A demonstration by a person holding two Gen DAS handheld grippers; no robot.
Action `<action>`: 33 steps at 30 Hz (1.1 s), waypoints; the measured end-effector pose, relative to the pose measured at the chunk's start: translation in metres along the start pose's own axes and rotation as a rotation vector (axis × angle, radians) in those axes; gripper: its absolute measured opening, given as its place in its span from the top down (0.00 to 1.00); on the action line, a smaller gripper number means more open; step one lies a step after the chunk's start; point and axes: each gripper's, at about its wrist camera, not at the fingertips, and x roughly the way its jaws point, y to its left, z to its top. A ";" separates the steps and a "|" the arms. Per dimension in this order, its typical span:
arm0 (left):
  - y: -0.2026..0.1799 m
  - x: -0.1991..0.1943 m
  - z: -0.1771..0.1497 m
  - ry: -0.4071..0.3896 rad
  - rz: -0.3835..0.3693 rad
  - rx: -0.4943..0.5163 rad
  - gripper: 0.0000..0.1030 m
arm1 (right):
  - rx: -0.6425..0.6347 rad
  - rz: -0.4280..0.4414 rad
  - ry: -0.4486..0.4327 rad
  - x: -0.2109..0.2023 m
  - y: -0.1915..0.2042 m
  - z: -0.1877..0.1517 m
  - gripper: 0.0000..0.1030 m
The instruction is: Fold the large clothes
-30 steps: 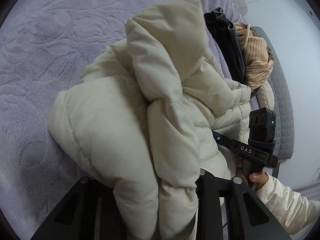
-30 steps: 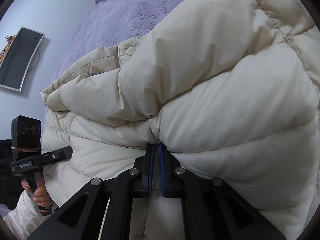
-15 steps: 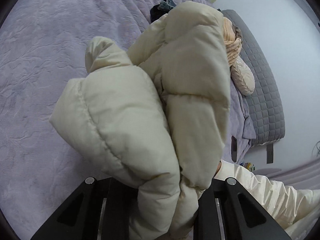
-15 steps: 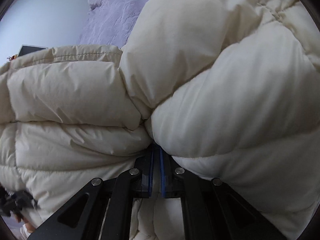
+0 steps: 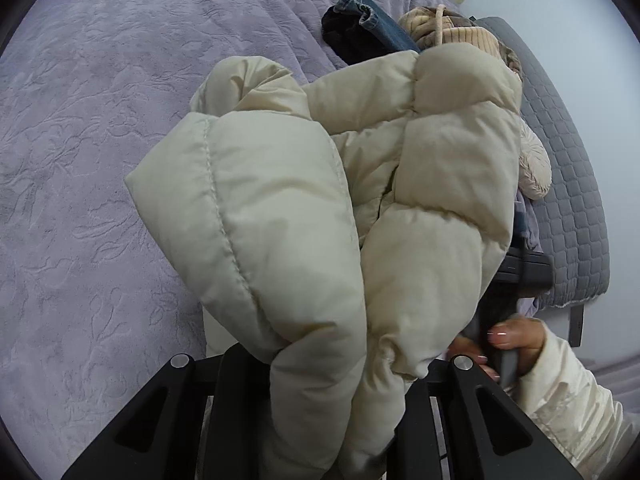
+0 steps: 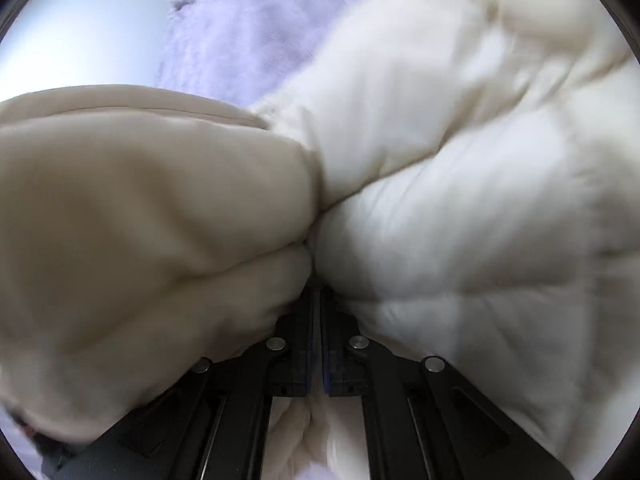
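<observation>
Left gripper point(image 5: 336, 392): clenched on a thick bunch of the jacket point(image 5: 304, 208); quilted fabric fills the gap between its jaws and bulges out ahead of them.
Right gripper point(image 6: 318, 332): jaws pressed together, pinching a thin fold of the jacket point(image 6: 460, 208); the view is blurred, so the exact seam gripped cannot be told.
Hand point(image 5: 516, 336): the person's right hand, in a cream sleeve, grips a gripper handle beside the jacket's right side.
Jacket: cream, puffy, bunched between both grippers; it appears lifted above the bed point(image 5: 100, 160), though contact on the underside is hidden.
Bed: lilac embossed cover; its near and left parts show bare.
Other clothes: jeans point(image 5: 368, 28) and a tan knit point(image 5: 456, 36) lie in a heap toward the bed's far edge, well apart from the grippers.
Progress: judged early to middle. The jacket is gathered, not flat; no neat fold is visible.
Remaining: lay it down, square the edges, fold it over; the heap looks untouched.
</observation>
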 end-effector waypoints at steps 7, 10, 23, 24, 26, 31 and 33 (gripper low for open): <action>-0.009 0.006 0.001 0.009 0.030 -0.003 0.78 | -0.020 -0.215 -0.198 -0.101 -0.025 -0.060 0.49; -0.011 0.011 0.002 0.020 0.057 0.014 0.78 | 0.029 -0.207 -0.237 -0.106 -0.055 -0.089 0.64; -0.106 0.046 0.015 0.103 0.002 0.151 0.38 | 0.141 0.010 -0.233 -0.070 -0.155 -0.079 0.85; -0.113 0.054 0.016 0.110 -0.004 0.176 0.38 | 0.146 0.027 -0.233 -0.072 -0.160 -0.079 0.85; -0.122 0.074 0.016 0.148 -0.067 0.192 0.37 | 0.154 0.058 -0.234 -0.074 -0.168 -0.079 0.85; -0.142 0.111 0.015 0.208 -0.170 0.250 0.37 | 0.160 0.108 -0.234 -0.080 -0.188 -0.080 0.86; -0.142 0.120 0.018 0.201 -0.189 0.242 0.37 | 0.167 0.143 -0.230 -0.086 -0.200 -0.081 0.87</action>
